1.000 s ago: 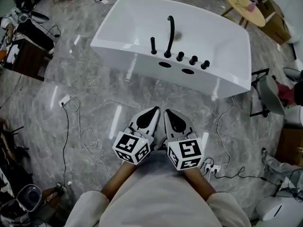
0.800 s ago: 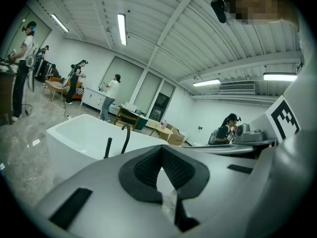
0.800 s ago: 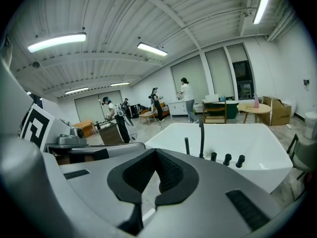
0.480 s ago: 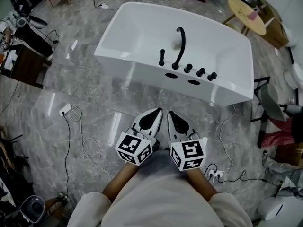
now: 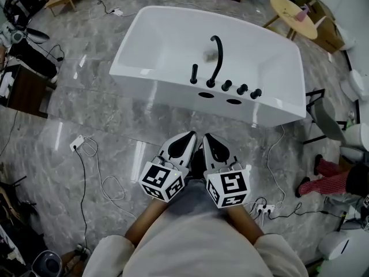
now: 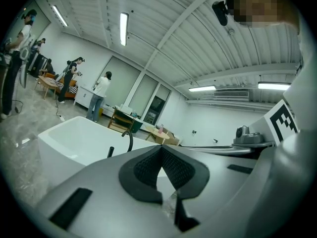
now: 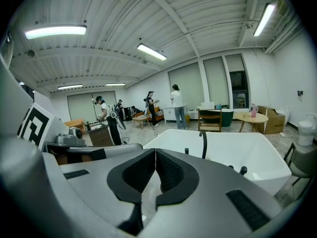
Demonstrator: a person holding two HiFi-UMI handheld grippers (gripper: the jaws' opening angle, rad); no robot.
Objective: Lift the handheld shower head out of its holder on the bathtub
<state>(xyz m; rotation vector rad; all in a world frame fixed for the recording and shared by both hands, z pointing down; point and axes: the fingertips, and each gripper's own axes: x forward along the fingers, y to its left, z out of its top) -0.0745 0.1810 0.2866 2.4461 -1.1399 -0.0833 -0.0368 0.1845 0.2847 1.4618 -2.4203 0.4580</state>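
Note:
The white bathtub (image 5: 155, 45) stands on the marble floor ahead of me. On its near rim the black handheld shower head (image 5: 194, 74) sits upright in its holder, left of the curved black spout (image 5: 216, 59) and three black knobs (image 5: 241, 89). My left gripper (image 5: 187, 137) and right gripper (image 5: 207, 138) are side by side, well short of the tub, both shut with nothing between the jaws. In the left gripper view the shower head (image 6: 110, 152) shows above my left gripper (image 6: 161, 148). The right gripper view shows the shower head (image 7: 186, 151) beyond my right gripper (image 7: 155, 151).
Power strips with cables lie on the floor at the left (image 5: 78, 142) and right (image 5: 262, 209). A chair (image 5: 323, 117) and a person's legs (image 5: 320, 180) are to the right of the tub. A round wooden table (image 5: 294, 9) stands behind it.
The tub has come nearer and sits lower in the head view. Both grippers moved forward together, still shut and side by side.

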